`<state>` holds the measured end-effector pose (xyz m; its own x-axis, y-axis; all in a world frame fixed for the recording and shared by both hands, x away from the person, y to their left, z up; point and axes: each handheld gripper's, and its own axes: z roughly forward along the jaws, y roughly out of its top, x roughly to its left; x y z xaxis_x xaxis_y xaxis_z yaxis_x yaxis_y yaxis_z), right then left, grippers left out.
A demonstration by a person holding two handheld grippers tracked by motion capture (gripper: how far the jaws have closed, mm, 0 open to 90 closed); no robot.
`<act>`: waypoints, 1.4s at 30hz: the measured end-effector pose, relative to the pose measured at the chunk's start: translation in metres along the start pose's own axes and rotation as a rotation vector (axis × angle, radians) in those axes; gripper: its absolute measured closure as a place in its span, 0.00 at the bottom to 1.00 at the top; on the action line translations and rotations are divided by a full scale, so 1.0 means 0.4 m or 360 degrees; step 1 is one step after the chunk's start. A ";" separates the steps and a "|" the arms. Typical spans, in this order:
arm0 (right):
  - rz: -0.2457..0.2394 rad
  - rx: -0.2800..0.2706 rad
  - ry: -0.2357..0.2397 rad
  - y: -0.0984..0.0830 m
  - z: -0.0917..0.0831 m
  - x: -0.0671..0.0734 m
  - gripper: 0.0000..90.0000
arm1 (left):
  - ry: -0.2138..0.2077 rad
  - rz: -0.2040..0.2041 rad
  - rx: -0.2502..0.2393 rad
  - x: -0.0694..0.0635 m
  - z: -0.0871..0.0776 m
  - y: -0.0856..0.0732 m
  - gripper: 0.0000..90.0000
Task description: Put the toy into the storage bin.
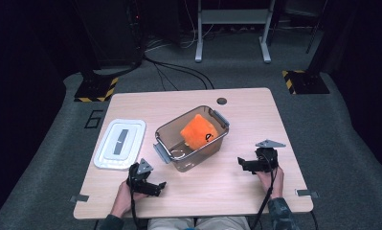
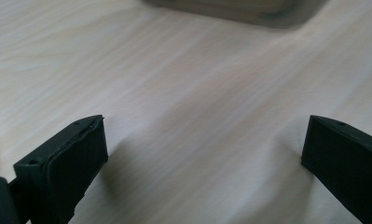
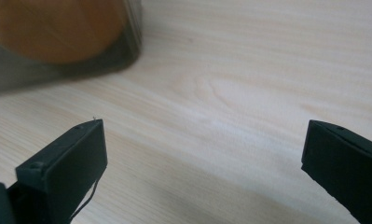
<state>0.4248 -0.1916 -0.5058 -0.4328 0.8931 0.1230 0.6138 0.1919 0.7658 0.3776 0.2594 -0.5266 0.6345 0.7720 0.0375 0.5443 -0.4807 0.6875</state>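
Note:
A clear brown plastic tub (image 1: pixel 165 132) stands in the middle of the table with an orange plush toy (image 1: pixel 198 131) inside it. Its white lid (image 1: pixel 120 143) lies flat to the left of it. My left gripper (image 1: pixel 161 187) rests near the front edge, below the lid, open with bare wood between its jaws (image 2: pixel 204 140). My right gripper (image 1: pixel 241 164) lies right of the tub, open as well (image 3: pixel 204 140). The tub's corner (image 3: pixel 58 46) shows blurred at the upper left of the right gripper view, orange behind its wall.
The light wood table (image 1: pixel 255 115) has a round grommet (image 1: pixel 221 101) at its back edge. Beyond it are grey carpet, cables, stand bases with yellow-black stripes (image 1: pixel 98 89) and a white frame (image 1: pixel 231 28).

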 end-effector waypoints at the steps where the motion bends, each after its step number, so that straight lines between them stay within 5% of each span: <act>1: -0.0003 0.0014 0.0000 -0.005 0.006 -0.004 0.00 | 0.0037 -0.0008 0.0010 0.009 -0.003 0.001 0.00; 4: 0.0000 0.0046 -0.0038 -0.021 0.022 -0.012 0.00 | 0.0044 -0.0080 -0.0006 0.050 -0.024 0.004 0.01; 9: 0.0005 0.0052 -0.0059 -0.031 0.032 -0.020 0.00 | 0.0165 -0.0243 -0.0118 0.133 -0.065 0.015 0.05; 15: -0.0070 0.0117 -0.0104 -0.029 0.049 -0.012 0.00 | 0.0284 -0.0347 -0.0149 0.234 -0.094 0.038 0.07; 18: -0.0122 0.0122 -0.0143 -0.032 0.053 -0.002 0.00 | 0.0316 -0.0387 -0.0151 0.278 -0.091 0.047 0.07; 30: -0.0134 0.0131 -0.0139 -0.033 0.052 -0.003 0.00 | 0.0386 -0.0511 -0.0060 0.409 -0.031 0.070 0.04; 42: -0.0142 0.0126 -0.0136 -0.032 0.052 -0.004 0.00 | 0.0489 -0.0545 0.0058 0.463 0.021 0.080 0.43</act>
<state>0.4314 -0.1871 -0.5291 -0.4321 0.9018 -0.0001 0.6271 0.3006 0.7186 0.5170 0.3834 -0.5036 0.2256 0.9738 0.0295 0.7168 -0.1864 0.6719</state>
